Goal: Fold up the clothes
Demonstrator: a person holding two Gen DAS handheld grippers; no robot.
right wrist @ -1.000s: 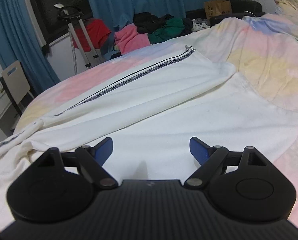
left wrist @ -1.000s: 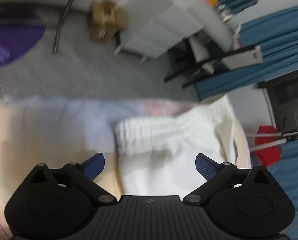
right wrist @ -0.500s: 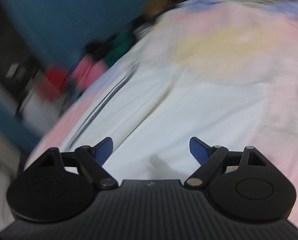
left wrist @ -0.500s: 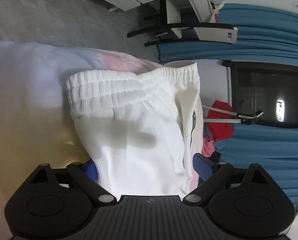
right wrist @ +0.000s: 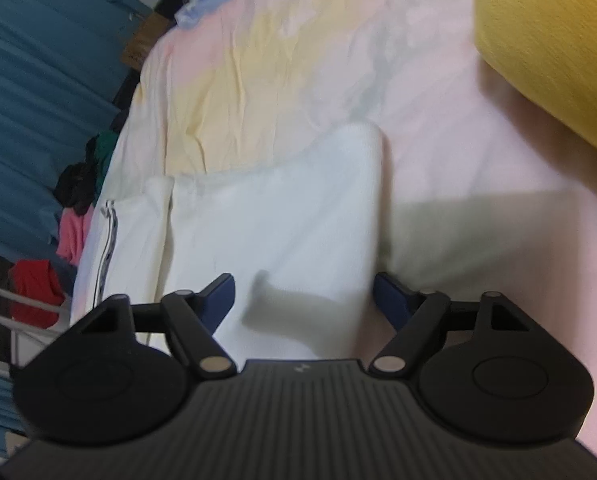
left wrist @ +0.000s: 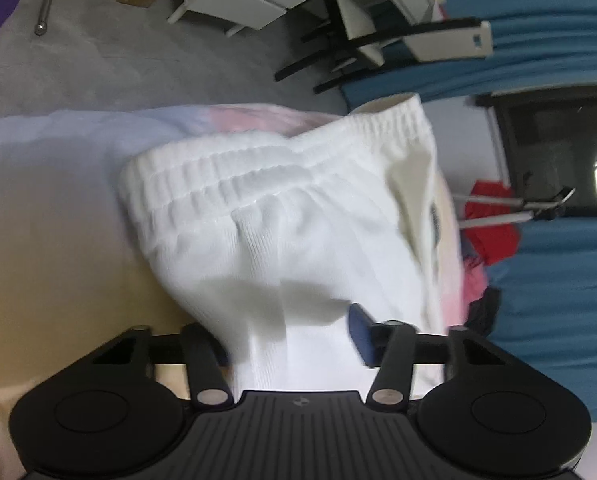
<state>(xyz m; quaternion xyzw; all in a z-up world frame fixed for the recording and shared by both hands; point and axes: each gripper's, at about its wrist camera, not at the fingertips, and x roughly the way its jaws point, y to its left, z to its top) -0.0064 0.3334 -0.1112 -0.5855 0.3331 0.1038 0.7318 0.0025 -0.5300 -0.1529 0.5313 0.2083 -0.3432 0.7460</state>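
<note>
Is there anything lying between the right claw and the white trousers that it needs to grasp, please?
Nothing visible does. The right claw is open and the trouser leg end already lies between its fingers on the pastel bedsheet. The yellow garment sits off to one side, clear of the path.

Pastel bed [right wrist: 438, 184]; white trousers [right wrist: 282, 216], yellow pillow [right wrist: 546, 40] atop

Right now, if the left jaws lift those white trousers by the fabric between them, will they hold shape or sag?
The white trousers will probably sag: the knit already bunches and creases below the elastic waistband. The thick ribbed cloth looks grippy, so slipping seems unlikely. The far leg would likely drag along the bedsheet.
</note>
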